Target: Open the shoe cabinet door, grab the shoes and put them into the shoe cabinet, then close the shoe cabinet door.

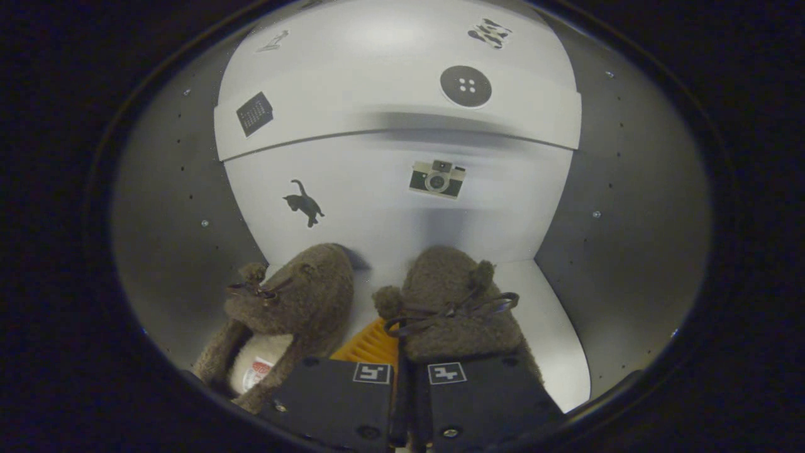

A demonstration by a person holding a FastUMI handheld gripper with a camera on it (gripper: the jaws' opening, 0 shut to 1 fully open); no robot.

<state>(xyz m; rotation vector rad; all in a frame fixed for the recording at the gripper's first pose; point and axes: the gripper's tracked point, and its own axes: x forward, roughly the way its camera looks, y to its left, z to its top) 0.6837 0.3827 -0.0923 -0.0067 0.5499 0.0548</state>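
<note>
Gripper view. The gripper (pixel 402 377) is sitting low and close behind the pair of slippers, its two fingers drawn almost together with only a thin slit between them. It looks to be pinching the inner edge of the right slipper (pixel 456 311), though the contact itself is hiding under the fingers, so a firm hold cannot be confirmed.

Both slippers are lying toes-forward inside the shoe cabinet (pixel 188 207), on its pale floor, close to the back panel (pixel 377 207). The left slipper (pixel 295 302) is resting just left of the fingers, its cream lining and a small label showing at the heel opening. An orange ribbed piece (pixel 371 345) is peeking out between the two, just ahead of the fingers; what it belongs to is unclear.

Handling, as a judgement: brown fleecy uppers, light and soft, likely collapsing under a pinch. The collar edge or heel rim is offering the surest bite; the thin bow laces (pixel 459 311) and pompoms would slip or stretch.

Stickers are dotting the back panel: a cat (pixel 304 202), a camera (pixel 438 178), a button (pixel 465 86).
</note>
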